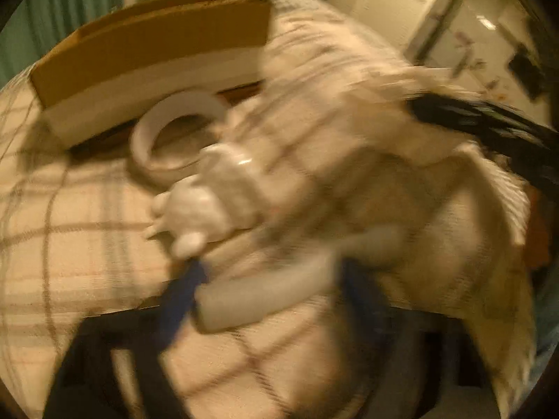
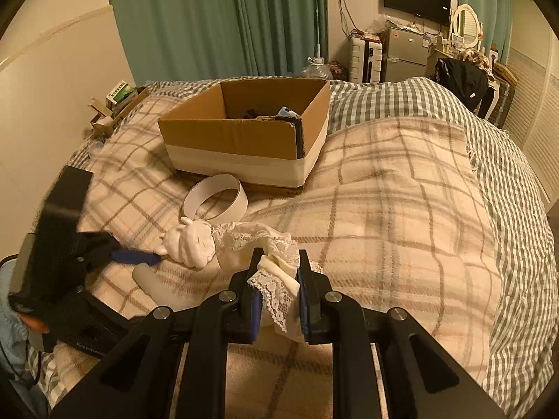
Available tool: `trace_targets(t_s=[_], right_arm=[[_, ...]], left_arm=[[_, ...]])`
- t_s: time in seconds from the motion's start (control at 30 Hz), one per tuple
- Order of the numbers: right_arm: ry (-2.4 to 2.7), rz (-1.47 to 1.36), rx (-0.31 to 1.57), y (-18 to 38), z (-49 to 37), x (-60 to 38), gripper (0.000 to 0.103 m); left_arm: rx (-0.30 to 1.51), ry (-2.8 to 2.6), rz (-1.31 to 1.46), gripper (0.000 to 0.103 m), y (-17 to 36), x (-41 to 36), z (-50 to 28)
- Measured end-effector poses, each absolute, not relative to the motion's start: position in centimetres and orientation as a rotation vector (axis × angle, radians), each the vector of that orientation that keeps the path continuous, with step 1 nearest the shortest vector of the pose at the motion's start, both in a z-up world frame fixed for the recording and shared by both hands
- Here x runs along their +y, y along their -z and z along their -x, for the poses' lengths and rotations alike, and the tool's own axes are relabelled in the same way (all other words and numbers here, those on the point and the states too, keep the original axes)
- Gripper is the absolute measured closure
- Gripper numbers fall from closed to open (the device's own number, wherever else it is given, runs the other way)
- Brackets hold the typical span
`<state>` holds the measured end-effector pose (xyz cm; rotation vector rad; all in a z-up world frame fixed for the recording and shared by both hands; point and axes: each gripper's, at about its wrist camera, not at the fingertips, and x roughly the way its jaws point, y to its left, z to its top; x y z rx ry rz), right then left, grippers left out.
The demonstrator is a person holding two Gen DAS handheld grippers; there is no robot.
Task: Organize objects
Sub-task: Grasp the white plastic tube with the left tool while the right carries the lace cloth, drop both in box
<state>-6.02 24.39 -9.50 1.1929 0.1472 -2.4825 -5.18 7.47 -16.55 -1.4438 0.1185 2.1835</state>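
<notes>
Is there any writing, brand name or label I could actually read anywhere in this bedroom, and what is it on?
Nothing reads clearly.
Green and white carton beside the bed: dark characters on its white top, too small to read.
Left gripper: faint pale lettering low on its black body, cut off and too dim to quote.
Fridge: small stickers, unreadable.
Cardboard box: no print visible.
Left wrist view: too blurred for any text.

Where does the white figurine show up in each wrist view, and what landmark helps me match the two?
Left wrist: the figurine is left of centre, blurred, just below the white ring.
Right wrist: the figurine is lower left of centre, on the plaid blanket, beside the lace cloth.
Shared landmark: the cardboard box, behind the ring in both.
</notes>
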Motion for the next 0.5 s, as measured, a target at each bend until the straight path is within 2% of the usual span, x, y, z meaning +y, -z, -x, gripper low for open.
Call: trace_targets(t_s=[0.07, 0.1, 0.13, 0.5], right_arm=[[2.486, -1.194, 0.164, 9.4, 5.9, 24.1, 0.087], [2.487, -1.194, 0.173, 9.3, 5.8, 24.0, 0.087], [2.488, -1.193, 0.179, 9.3, 5.7, 23.9, 0.087], [2.518, -1.128, 0.213, 6.9, 3.3, 23.4, 0.087]], left_arm=[[0.151, -2.189, 1.415, 0.051, 16.2, 7.8, 4.4], [0.140, -2.184, 1.409, 0.066, 16.1, 7.8, 4.3], [0.123, -2.178, 1.407, 0.070, 15.9, 7.7, 4.2], [0.152, -2.344, 1.340, 0.072, 11.2, 6.1, 1.3]])
